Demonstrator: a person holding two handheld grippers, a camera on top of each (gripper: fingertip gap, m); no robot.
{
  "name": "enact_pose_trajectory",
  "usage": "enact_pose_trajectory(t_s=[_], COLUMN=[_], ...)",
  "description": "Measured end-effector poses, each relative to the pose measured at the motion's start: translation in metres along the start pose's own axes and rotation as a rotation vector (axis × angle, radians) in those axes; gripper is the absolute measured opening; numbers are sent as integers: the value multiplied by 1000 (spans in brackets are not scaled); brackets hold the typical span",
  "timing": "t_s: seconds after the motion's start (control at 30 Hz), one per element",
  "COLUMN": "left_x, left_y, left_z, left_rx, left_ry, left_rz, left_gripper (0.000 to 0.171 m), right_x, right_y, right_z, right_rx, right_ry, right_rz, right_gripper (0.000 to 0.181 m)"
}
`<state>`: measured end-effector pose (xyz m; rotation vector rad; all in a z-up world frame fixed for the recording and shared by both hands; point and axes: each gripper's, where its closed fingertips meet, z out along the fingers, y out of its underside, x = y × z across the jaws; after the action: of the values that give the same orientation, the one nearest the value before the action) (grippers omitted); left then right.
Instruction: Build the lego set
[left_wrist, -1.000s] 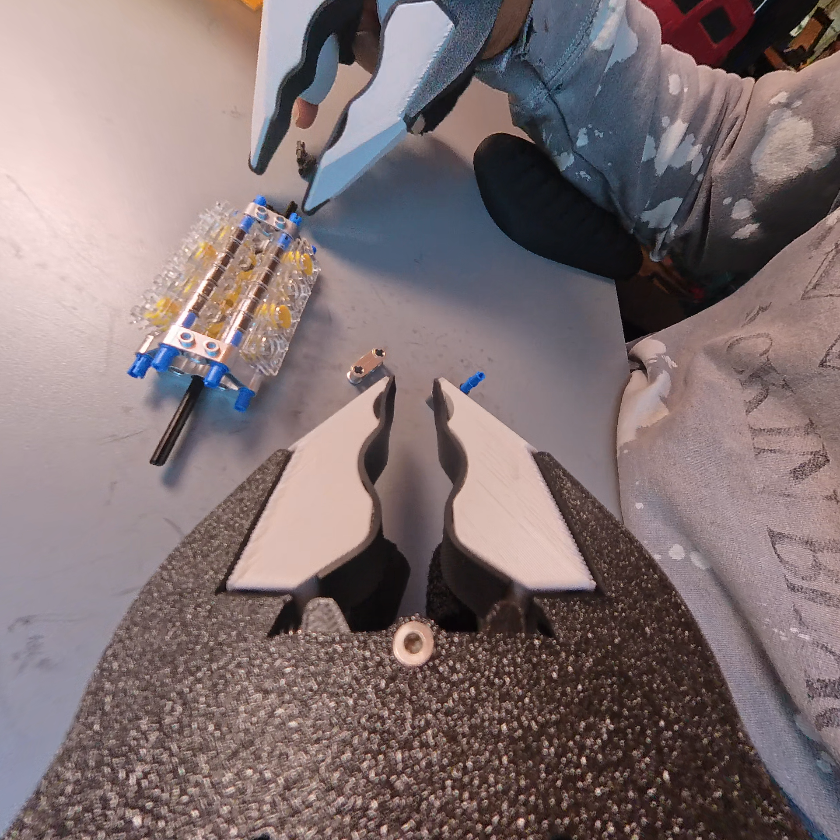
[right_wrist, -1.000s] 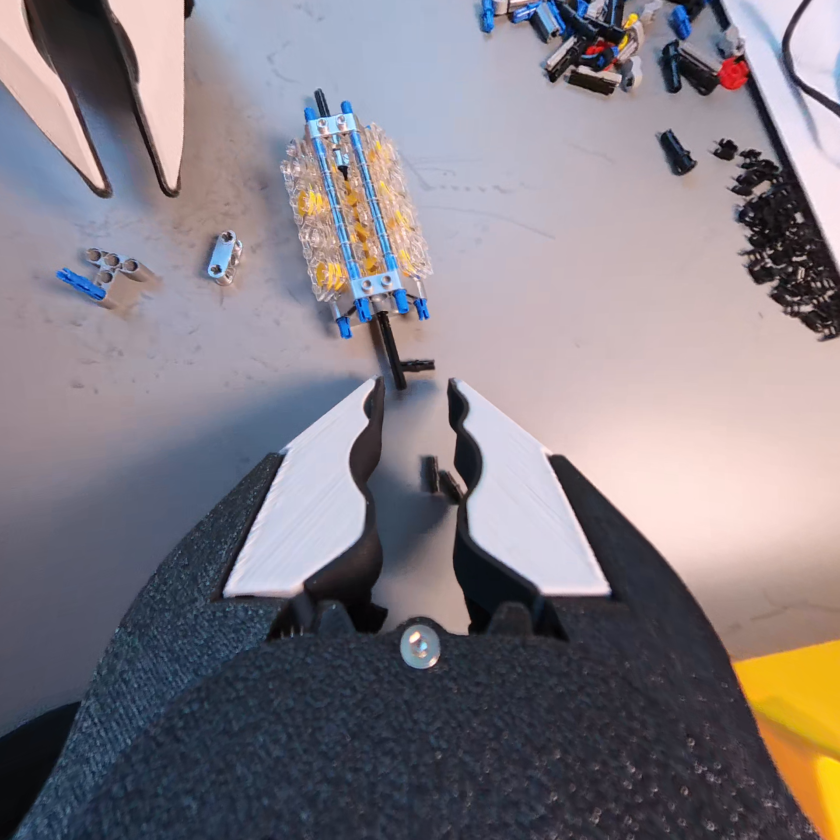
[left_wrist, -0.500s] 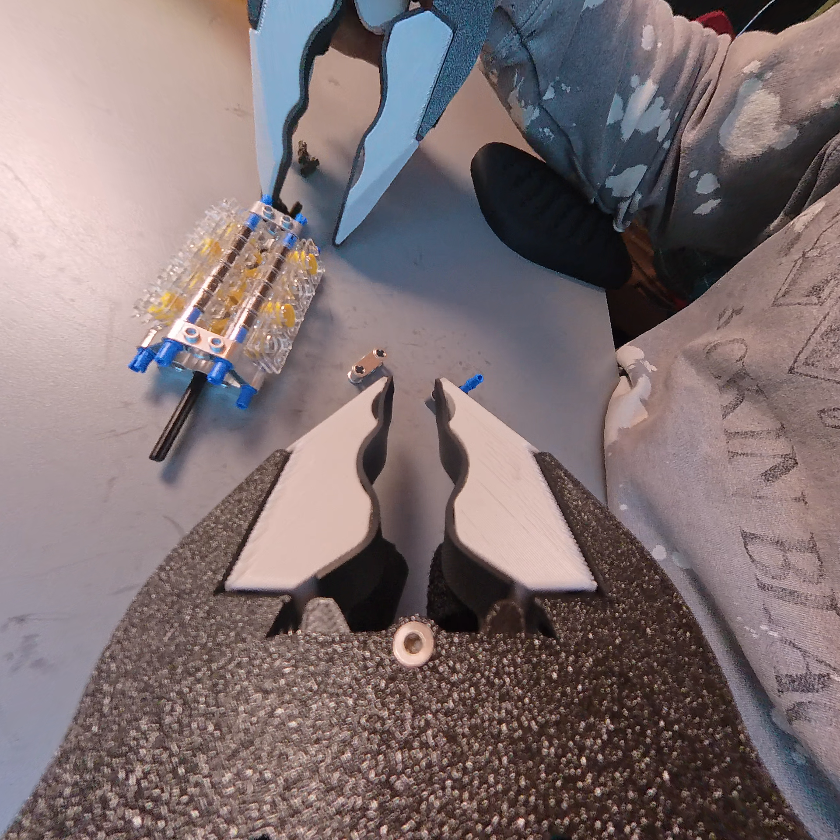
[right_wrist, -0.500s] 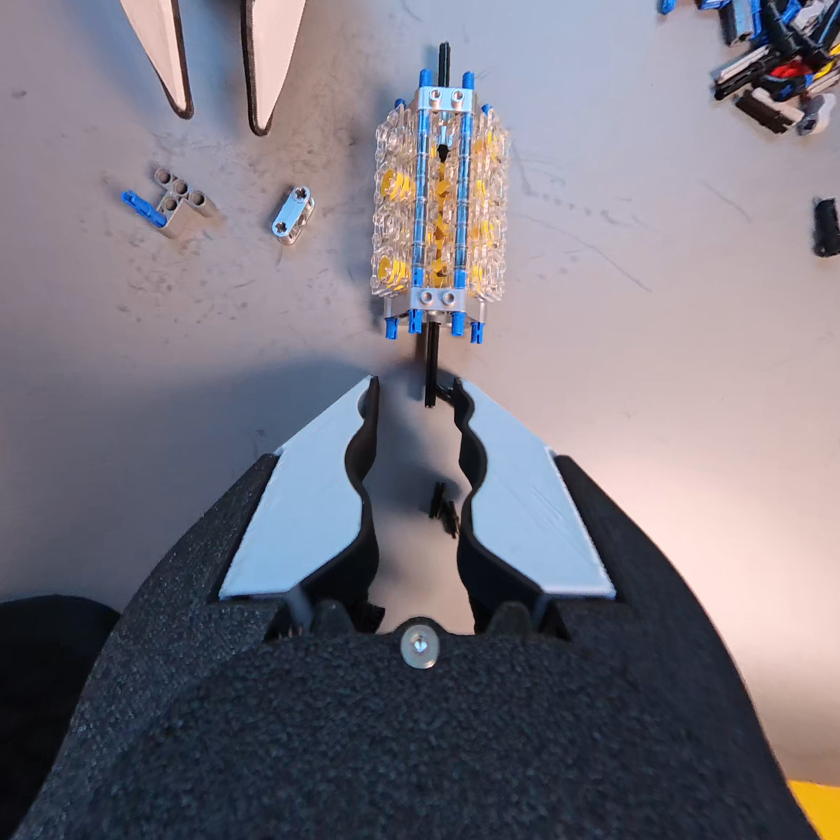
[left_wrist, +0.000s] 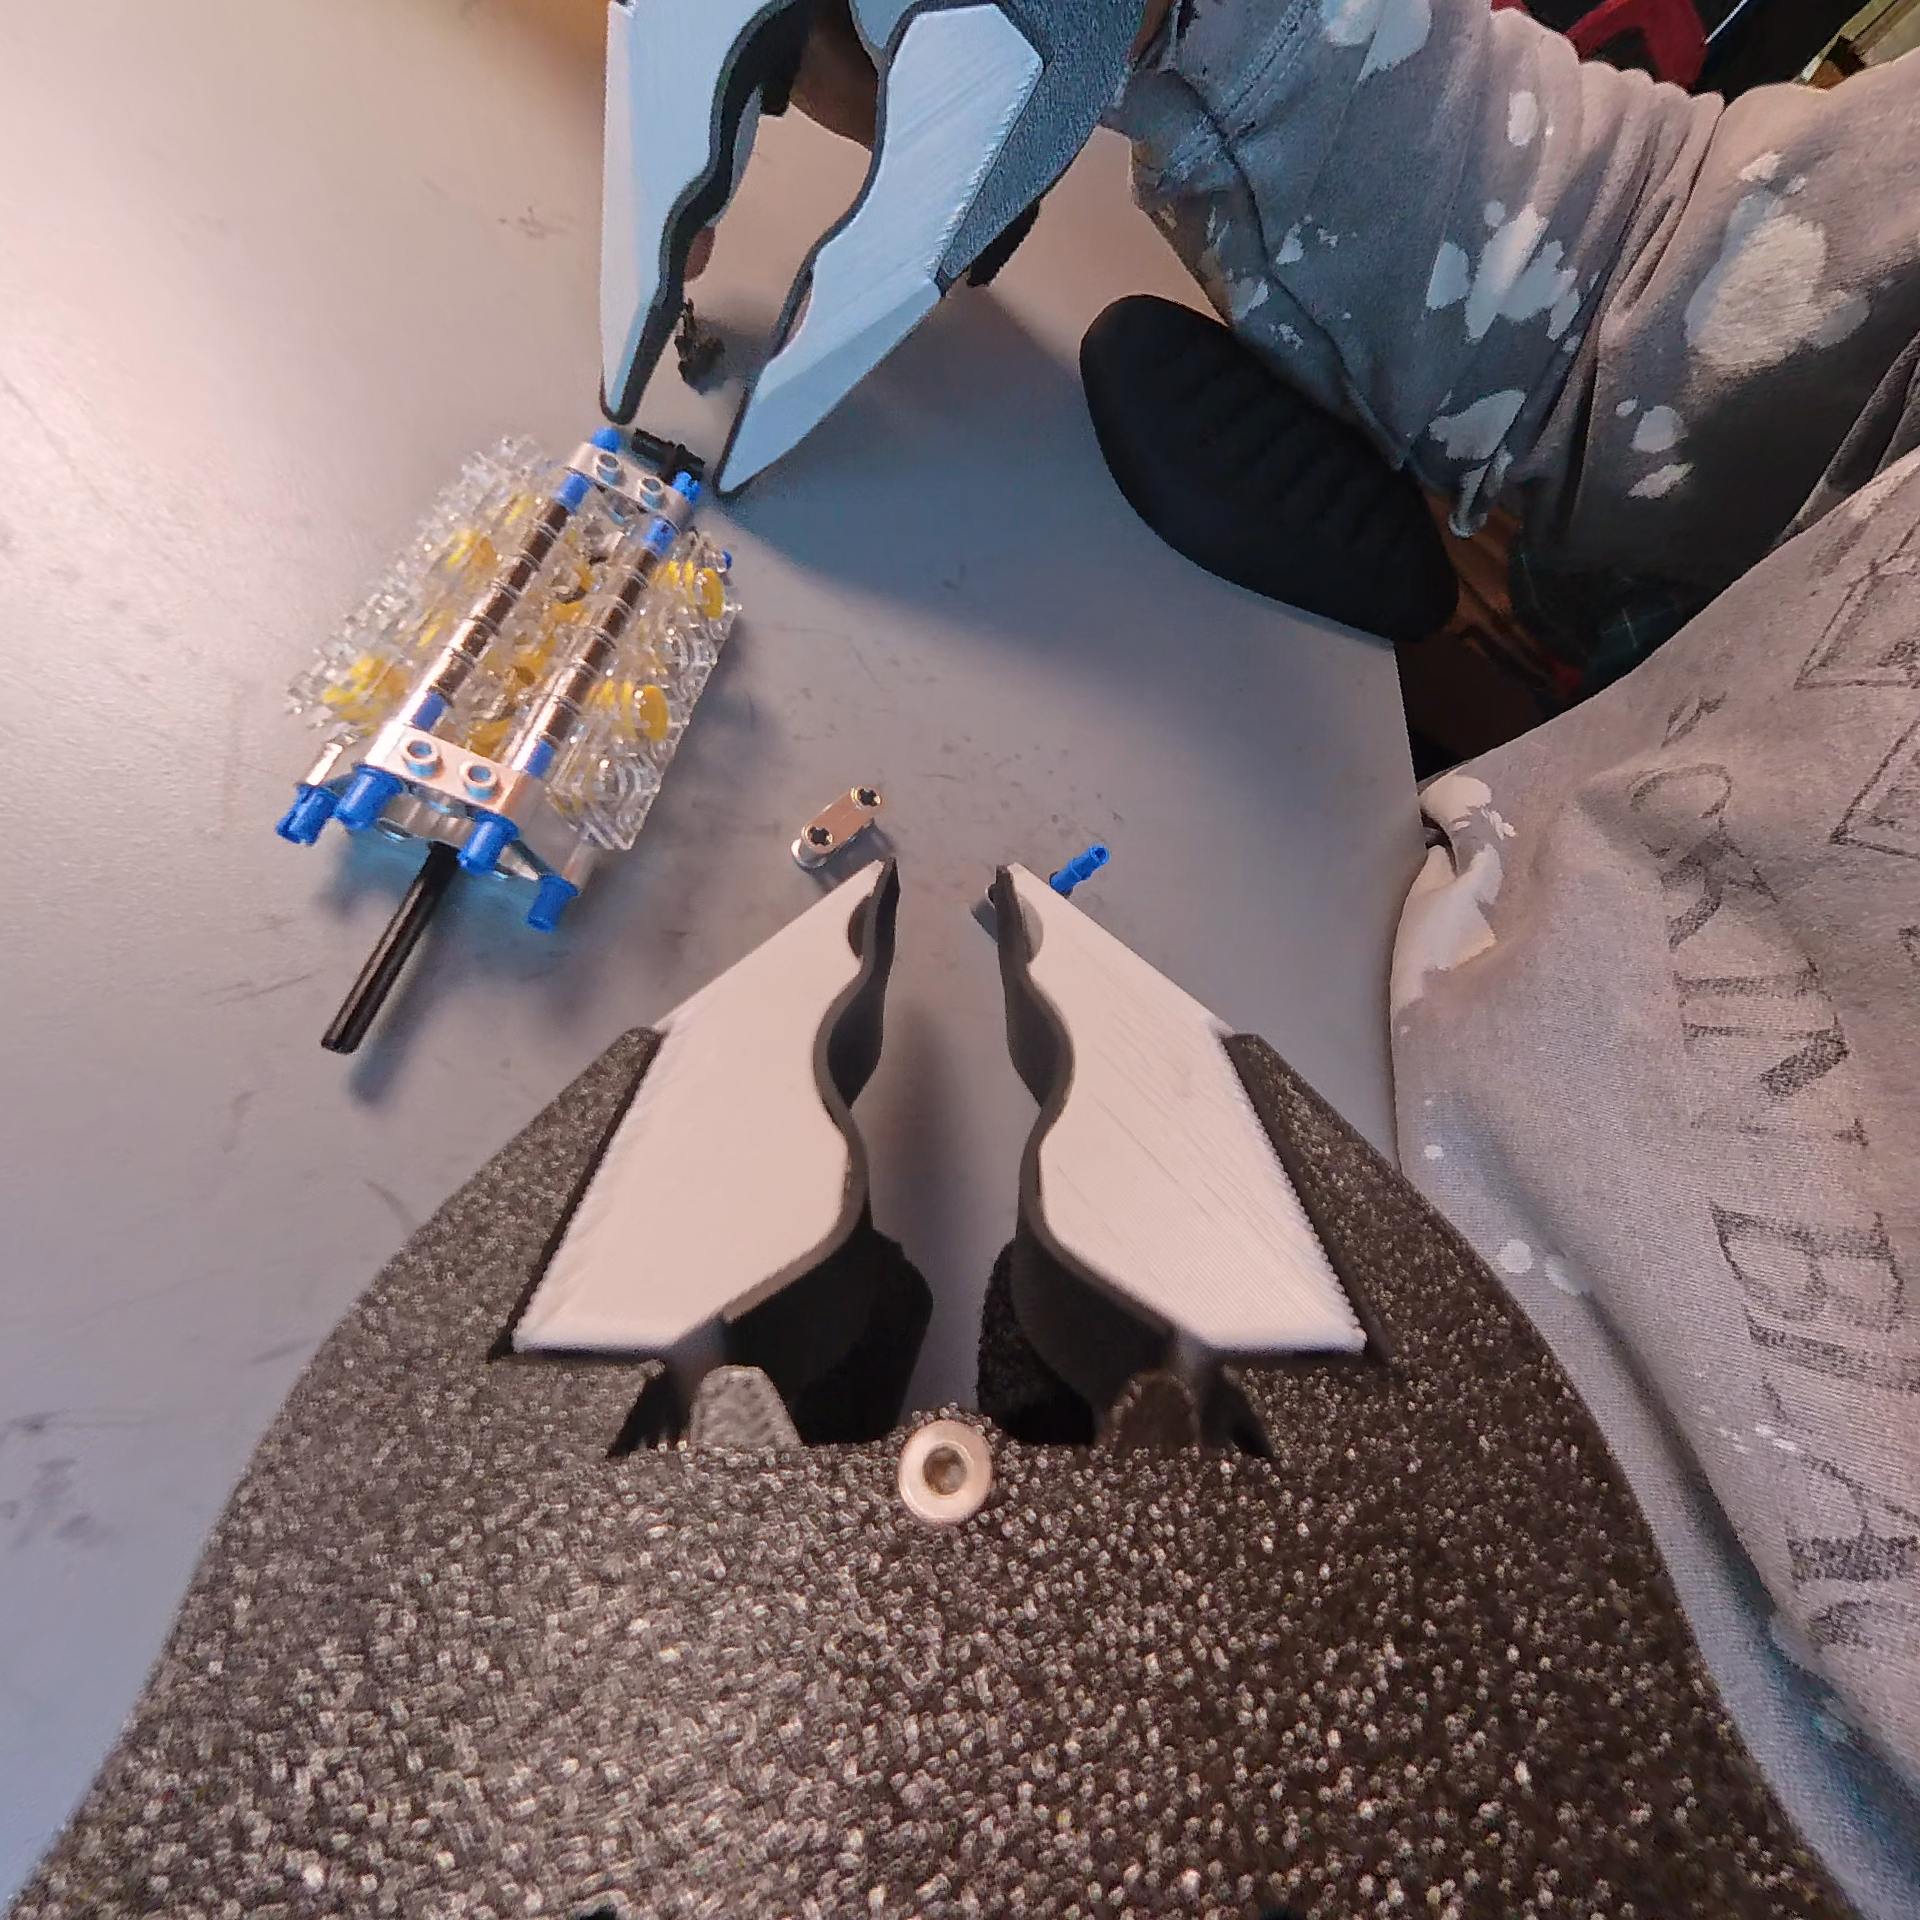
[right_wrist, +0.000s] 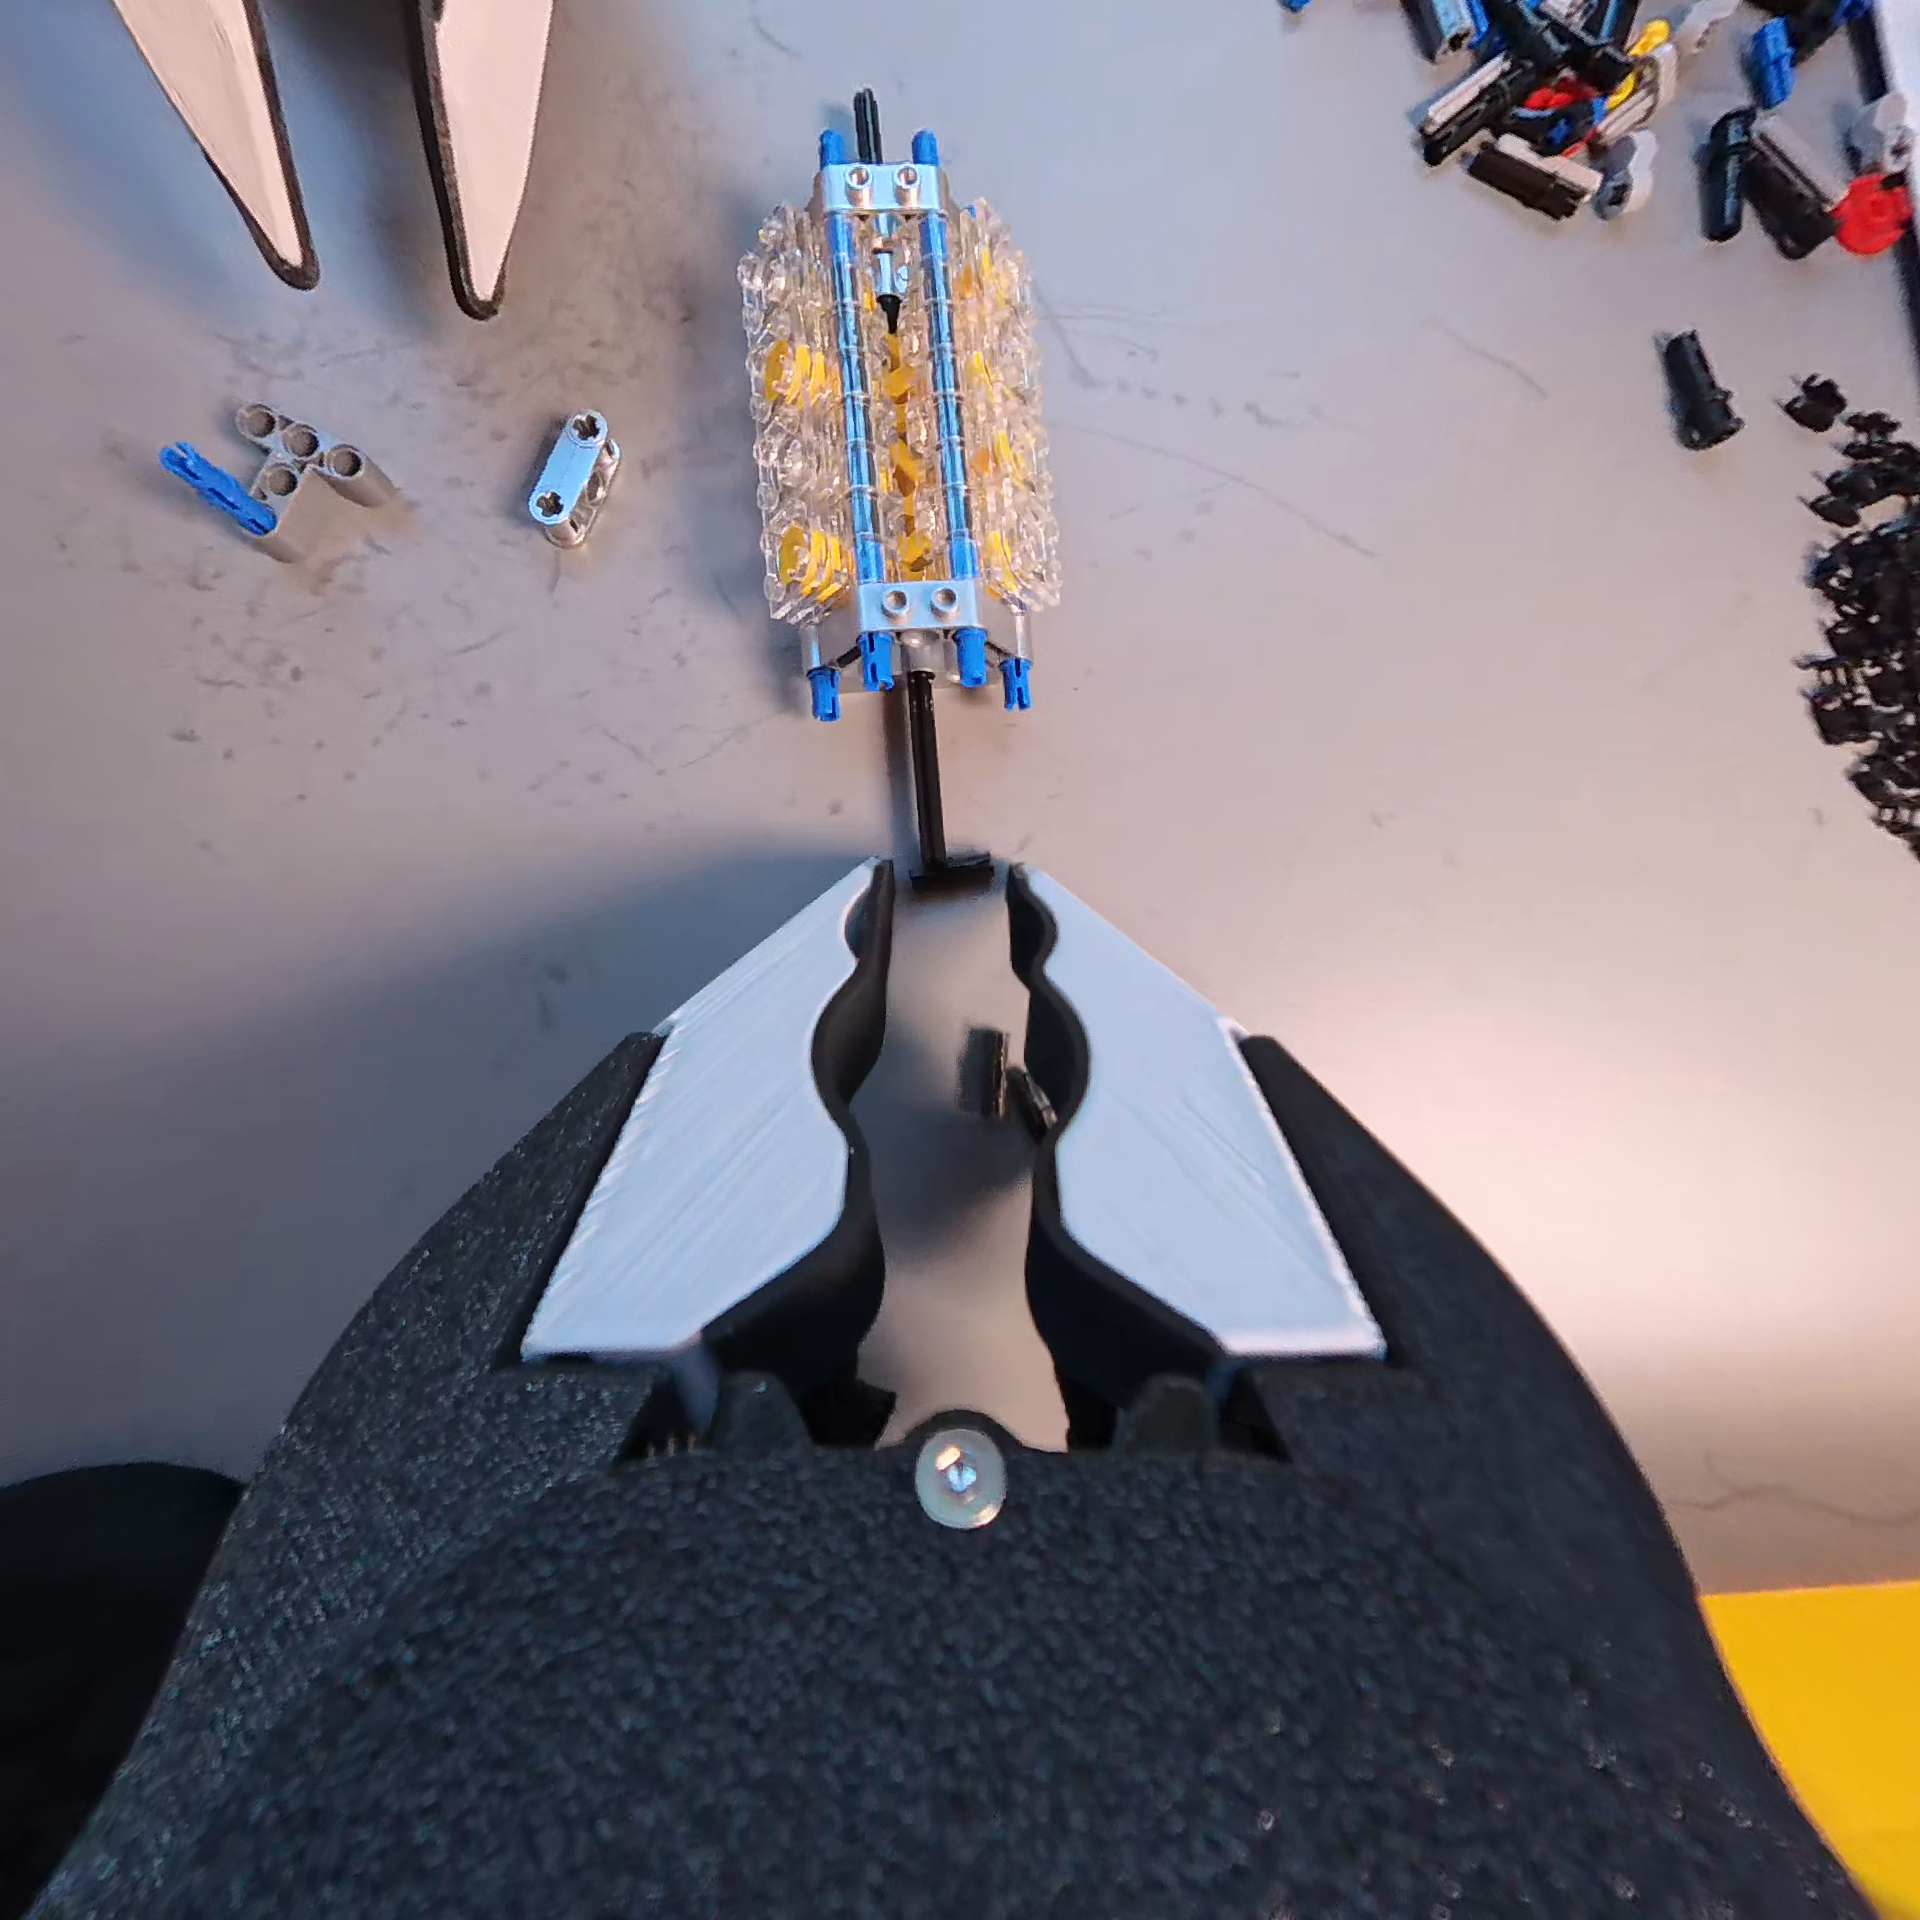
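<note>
Your left gripper sits low over a grey table, its white fingers parted a narrow way with nothing between them. Just past the left fingertip lies a small silver link with two holes. By the right fingertip a blue pin pokes out from behind the finger. Further off to the left lies the model: a clear block built of see-through plates with yellow parts inside, blue rods along its top and silver end bars. A black axle sticks out of its near end toward you. At its far end your right gripper comes down from above, fingers apart, its tips either side of a short black pin; whether they touch it you cannot tell. Your sleeve, grey with pale splashes, fills the upper right.

Your right gripper, seen from its own camera, is likewise narrowly parted and grips nothing. The black pin lies crosswise just beyond the tips, at the end of the axle. The model lies straight ahead, lengthwise. Two small black bits lie on the table between the fingers, near the right one. To the left are the link and a silver angled beam with the blue pin in it. Your left gripper points in from the top left. Loose mixed parts are piled at the top right, and black pins along the right edge.
</note>
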<state>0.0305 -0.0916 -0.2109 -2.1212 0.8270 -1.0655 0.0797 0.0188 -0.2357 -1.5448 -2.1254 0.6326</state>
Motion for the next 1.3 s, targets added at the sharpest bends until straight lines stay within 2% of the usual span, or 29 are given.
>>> enact_pose_trajectory(t_s=[0.1, 0.2, 0.33, 0.43, 0.6, 0.73, 0.87, 1.1, 1.3], left_x=[0, 0, 0, 1, 1, 1, 1, 1, 2], left_y=[0, 0, 1, 2, 4, 4, 6, 8, 2], left_z=[0, 0, 0, 1, 3, 3, 5, 6, 3], left_rx=[-1, -1, -2, -8, -25, -28, -43, -51, -12], left_ry=[-1, -4, -7, -10, -21, -27, -37, -47, -57], left_rz=[1, 5, 13, 22, 34, 40, 52, 63, 74], left_gripper=[17, 17, 17, 17, 17, 17, 17, 17, 17], right_x=[-1, -1, 0, -2, -16, -35, -39, -37, -37], right_y=[-2, -1, 5, 6, 8, 15, 17, 15, 13], right_z=[2, 2, -4, -15, -29, -27, -16, -14, -16], right_rx=[-1, -6, -4, 43, 84, 68, 52, 55, 73], right_ry=[-21, -27, -12, 18, 33, 22, 27, 38, 54], right_rz=[-5, -10, 15, 60, 122, 120, 131, 113, 119], right_gripper=[15, 3, 0, 0, 14, 15, 20, 3, 3])
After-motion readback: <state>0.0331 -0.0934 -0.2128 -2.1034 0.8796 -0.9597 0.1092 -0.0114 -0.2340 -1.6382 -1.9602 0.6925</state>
